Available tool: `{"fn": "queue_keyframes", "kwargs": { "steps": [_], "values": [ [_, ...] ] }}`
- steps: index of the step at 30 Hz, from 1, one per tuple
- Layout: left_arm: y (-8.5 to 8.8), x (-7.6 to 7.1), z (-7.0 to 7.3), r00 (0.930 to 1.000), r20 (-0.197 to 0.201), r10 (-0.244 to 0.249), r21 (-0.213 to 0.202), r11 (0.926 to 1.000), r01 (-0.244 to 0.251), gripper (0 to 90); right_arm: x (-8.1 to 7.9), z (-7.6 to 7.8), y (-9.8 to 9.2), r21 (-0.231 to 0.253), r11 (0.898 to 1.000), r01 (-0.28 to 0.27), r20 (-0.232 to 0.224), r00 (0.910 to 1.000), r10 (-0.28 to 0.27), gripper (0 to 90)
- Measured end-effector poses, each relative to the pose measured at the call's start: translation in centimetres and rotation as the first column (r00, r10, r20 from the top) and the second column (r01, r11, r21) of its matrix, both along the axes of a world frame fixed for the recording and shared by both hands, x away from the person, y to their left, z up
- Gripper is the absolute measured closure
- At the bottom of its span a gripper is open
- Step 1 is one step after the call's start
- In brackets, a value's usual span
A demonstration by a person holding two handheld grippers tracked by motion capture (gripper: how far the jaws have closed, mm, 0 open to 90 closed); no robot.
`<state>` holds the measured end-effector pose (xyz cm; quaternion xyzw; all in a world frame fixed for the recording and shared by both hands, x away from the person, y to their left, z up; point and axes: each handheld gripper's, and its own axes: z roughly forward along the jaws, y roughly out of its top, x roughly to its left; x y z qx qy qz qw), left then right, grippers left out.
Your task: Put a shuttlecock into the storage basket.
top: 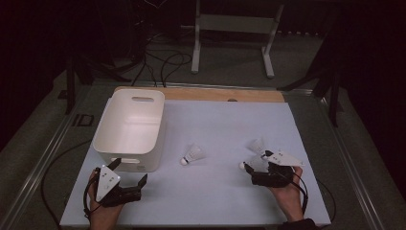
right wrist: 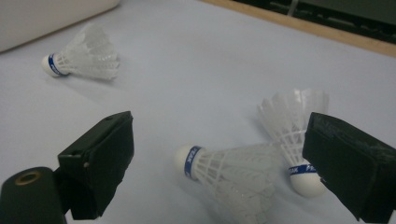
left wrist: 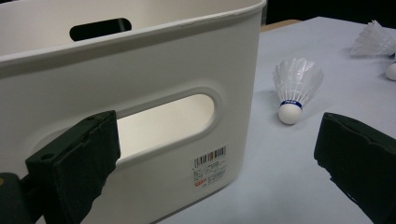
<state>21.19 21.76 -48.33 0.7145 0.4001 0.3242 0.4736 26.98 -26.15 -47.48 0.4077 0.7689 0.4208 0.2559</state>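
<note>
My right gripper (right wrist: 219,163) is wide open around a shuttlecock (right wrist: 224,175) lying on the bench (top: 215,191). My left gripper (top: 129,175) is open too, beside the bin (top: 129,124).

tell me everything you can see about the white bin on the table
The white bin is a deep, rounded-corner rectangular tub that looks like smooth plastic, standing upright and open-topped on the table's left side. Each short end has an oval handle slot: one at the far wall, one in the near wall, seen close in the left gripper view. A barcode sticker sits below the near slot. What shows of its inside is bare. The left gripper, jaws open, sits just before the near wall; touching cannot be told.
</note>
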Motion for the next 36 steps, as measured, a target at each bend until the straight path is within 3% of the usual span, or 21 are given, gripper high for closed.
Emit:
{"fn": "queue_keyframes", "kwargs": {
  "steps": [9, 17, 23, 29, 36],
  "values": [
    [-0.1, 0.0, 0.0, 1.0000, 0.001, -0.002, 0.009, 1.0000, 0.002, 1.0, 0.5, -1.1, -0.4, 0.013, 1.000, 0.020, -0.076, 0.9970, -0.019, 9.0],
    [-0.2, 0.0, 0.0, 1.0000, 0.002, -0.004, 0.011, 0.9999, 0.004, 1.1, 0.8, -1.6, -0.2, -0.014, 1.000, 0.013, -0.114, 0.9934, -0.015, 9.6],
    [-0.2, 0.0, 0.0, 1.0000, 0.003, -0.005, 0.014, 0.9999, 0.005, 1.2, 0.8, -1.9, -0.1, -0.008, 1.000, -0.004, -0.139, 0.9903, 0.003, 14.9],
    [-0.2, 0.0, 0.0, 1.0000, 0.002, -0.005, 0.016, 0.9999, 0.005, 1.3, 0.9, -2.1, 0.3, -0.019, 1.000, -0.024, -0.160, 0.9869, 0.021, 22.1],
    [-0.2, 0.0, -0.1, 1.0000, 0.001, -0.007, 0.016, 0.9998, 0.007, 1.4, 0.9, -2.5, 0.8, -0.048, 0.999, -0.013, -0.173, 0.9850, 0.005, 42.1]
  ]
}}
